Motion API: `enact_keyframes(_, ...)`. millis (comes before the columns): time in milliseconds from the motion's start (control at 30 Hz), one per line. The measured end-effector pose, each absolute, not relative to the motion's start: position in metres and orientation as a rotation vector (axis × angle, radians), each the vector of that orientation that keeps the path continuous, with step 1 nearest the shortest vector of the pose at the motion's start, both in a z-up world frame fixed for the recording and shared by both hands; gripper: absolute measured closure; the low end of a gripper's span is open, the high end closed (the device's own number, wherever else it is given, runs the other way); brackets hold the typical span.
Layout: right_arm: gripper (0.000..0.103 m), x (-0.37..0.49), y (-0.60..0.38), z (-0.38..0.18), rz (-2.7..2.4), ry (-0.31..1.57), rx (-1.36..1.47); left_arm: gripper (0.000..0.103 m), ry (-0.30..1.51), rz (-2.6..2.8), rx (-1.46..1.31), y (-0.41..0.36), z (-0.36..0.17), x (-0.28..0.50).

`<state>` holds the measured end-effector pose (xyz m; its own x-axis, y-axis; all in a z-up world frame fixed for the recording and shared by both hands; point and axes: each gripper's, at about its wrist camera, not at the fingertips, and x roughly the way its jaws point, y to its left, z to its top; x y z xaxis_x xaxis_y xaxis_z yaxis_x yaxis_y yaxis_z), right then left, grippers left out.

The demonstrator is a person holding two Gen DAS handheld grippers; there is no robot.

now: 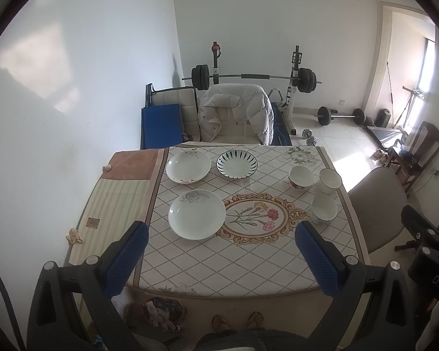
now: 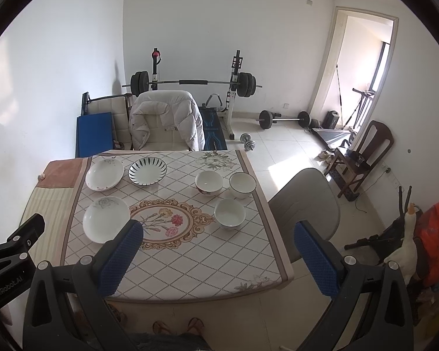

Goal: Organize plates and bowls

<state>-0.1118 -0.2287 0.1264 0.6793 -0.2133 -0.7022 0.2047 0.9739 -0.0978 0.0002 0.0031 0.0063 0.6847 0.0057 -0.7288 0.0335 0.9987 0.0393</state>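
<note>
On the patterned tablecloth [image 1: 248,263] lie three plates at the left: a white one with a grey flower [image 1: 196,214] [image 2: 106,219] nearest me, a white one [image 1: 188,166] [image 2: 104,174] behind it, and a dark-striped one [image 1: 236,164] [image 2: 147,171]. Three white bowls stand at the right: a floral bowl [image 1: 301,177] [image 2: 209,183], a dark-rimmed bowl [image 1: 330,180] [image 2: 242,185], and a plain one [image 1: 324,213] [image 2: 229,213] closest. My left gripper [image 1: 221,235] and right gripper [image 2: 219,234] hover open above the table's near edge, both holding nothing.
A chair draped with a white jacket [image 1: 237,111] stands at the far side, and a grey chair [image 2: 304,210] at the right. A weight bench with a barbell [image 1: 251,77] stands behind. Slippered feet [image 1: 237,320] show under the near edge. A striped mat [image 1: 114,204] covers the table's left.
</note>
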Motion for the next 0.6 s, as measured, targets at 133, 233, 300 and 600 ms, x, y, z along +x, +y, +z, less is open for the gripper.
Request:
enact_keyframes(133,0.000,-0.104,-0.234,0.122,-0.229,0.798,0.009,0.000,0.834,-0.009,0.042,0.004,0.001,0.008)
enact_keyframes(233,0.000,-0.094,-0.239,0.112,-0.229,0.825,0.023,0.000,0.845,0.012,0.035,0.006,-0.007,0.020)
enact_keyframes(300,0.000,-0.082,-0.244,0.103,-0.229,0.843,0.025,0.000,0.844,0.033,0.020,0.009,-0.015,0.031)
enact_keyframes(600,0.000,0.016,-0.237,0.001,0.111,1.031,0.089,0.000,0.978,0.185,-0.001,0.051,-0.085,0.102)
